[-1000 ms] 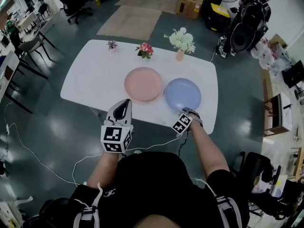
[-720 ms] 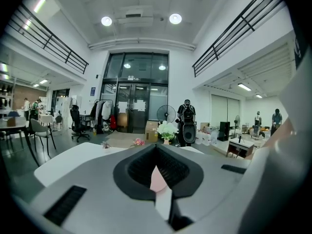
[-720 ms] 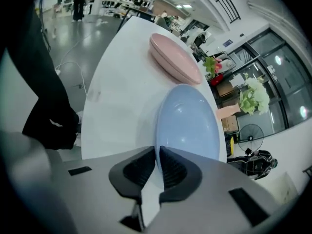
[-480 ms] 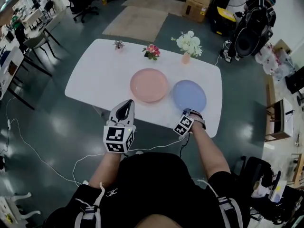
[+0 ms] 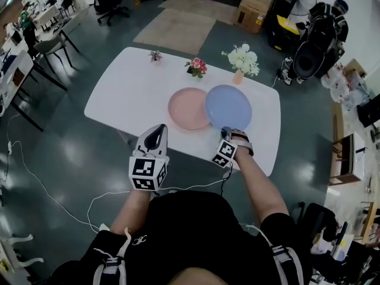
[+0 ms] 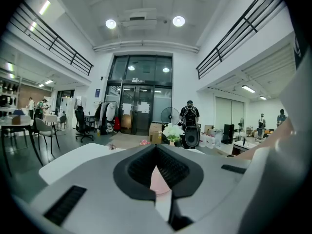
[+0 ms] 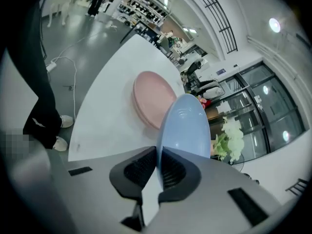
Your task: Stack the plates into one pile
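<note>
The blue plate [image 7: 187, 126] has its near rim pinched between the fingers of the right gripper [image 7: 158, 152], whose jaws have just been closing and now press on that rim from both sides. The rest of the plate runs away beyond the fingertips, tilted on edge in the right gripper view and held off the white table [image 7: 107, 106]. In the head view the blue plate [image 5: 228, 107] spreads out ahead of the right gripper [image 5: 227, 133], and its far-left edge overlaps the right edge of the pink plate [image 5: 187, 108]. The pink plate [image 7: 151, 99] lies flat on the table [image 5: 130, 94], ahead of these fingers and to their left, just beside the held plate. The left gripper [image 5: 155, 129] is off the table's near edge, its tips pointing toward the pink plate and well short of it. Its jaws are together at the tips with nothing between them. In the left gripper view a strip of pink shows through the slit behind the closed tips of the left gripper [image 6: 156, 147]. Farther beyond both pairs of fingers, along the table's far edge, stand white flowers [image 5: 242, 59], pink flowers [image 5: 198, 67] and a small plant [image 5: 155, 55].
</note>
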